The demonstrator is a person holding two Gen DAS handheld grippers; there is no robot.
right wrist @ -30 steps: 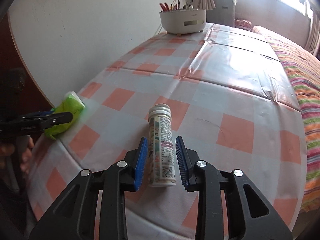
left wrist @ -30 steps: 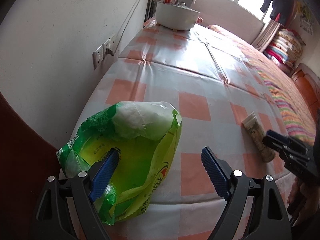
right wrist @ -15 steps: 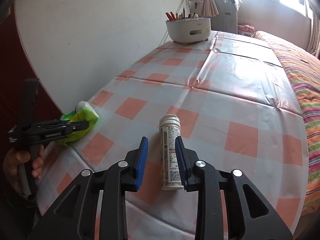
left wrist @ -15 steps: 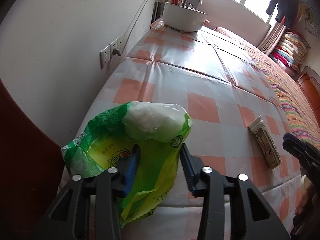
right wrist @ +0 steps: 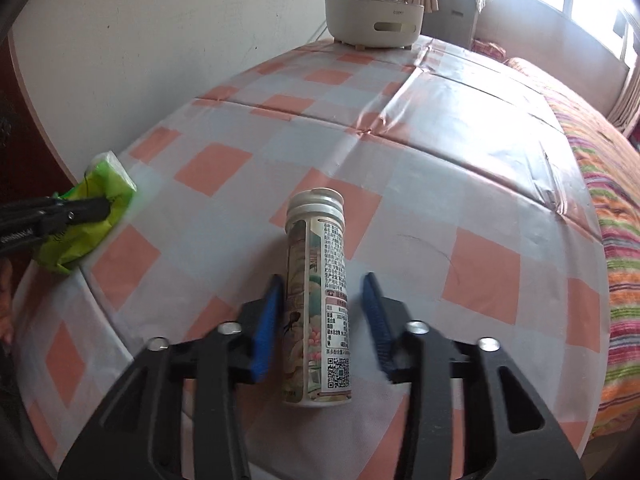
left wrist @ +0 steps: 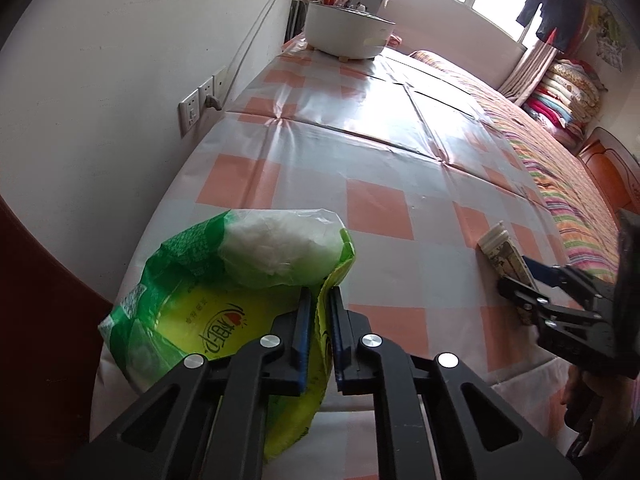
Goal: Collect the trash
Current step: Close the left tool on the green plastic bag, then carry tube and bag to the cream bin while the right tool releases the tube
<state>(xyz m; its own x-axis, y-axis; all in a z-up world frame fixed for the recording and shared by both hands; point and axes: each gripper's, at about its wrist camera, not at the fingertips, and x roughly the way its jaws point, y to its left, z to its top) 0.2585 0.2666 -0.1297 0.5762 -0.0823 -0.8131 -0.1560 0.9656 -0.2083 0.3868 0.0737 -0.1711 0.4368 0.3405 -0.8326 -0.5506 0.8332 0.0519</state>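
A green and yellow plastic bag (left wrist: 192,320) with a white wad (left wrist: 280,248) in its mouth lies at the near left corner of the checked table (right wrist: 440,140). My left gripper (left wrist: 318,296) is closing, and its pads pinch the bag's right edge. In the right wrist view the bag (right wrist: 104,184) and the left gripper (right wrist: 96,210) sit at the far left. A white printed bottle (right wrist: 320,300) lies on its side near the front edge. My right gripper (right wrist: 323,280) straddles it, jaws closing, with a gap still at the right pad. The left wrist view shows the bottle (left wrist: 504,252) and right gripper (left wrist: 532,276) at the right.
A white round holder (right wrist: 374,20) with pens stands at the table's far end. Wall sockets (left wrist: 200,100) sit on the wall to the left. A striped bed cover (right wrist: 616,200) runs along the right side. A hand (left wrist: 580,400) holds the right gripper.
The left jaws went from wide apart to pinched on the bag's right edge. The right gripper came lower and closer to the bottle, which now lies deeper between its fingers.
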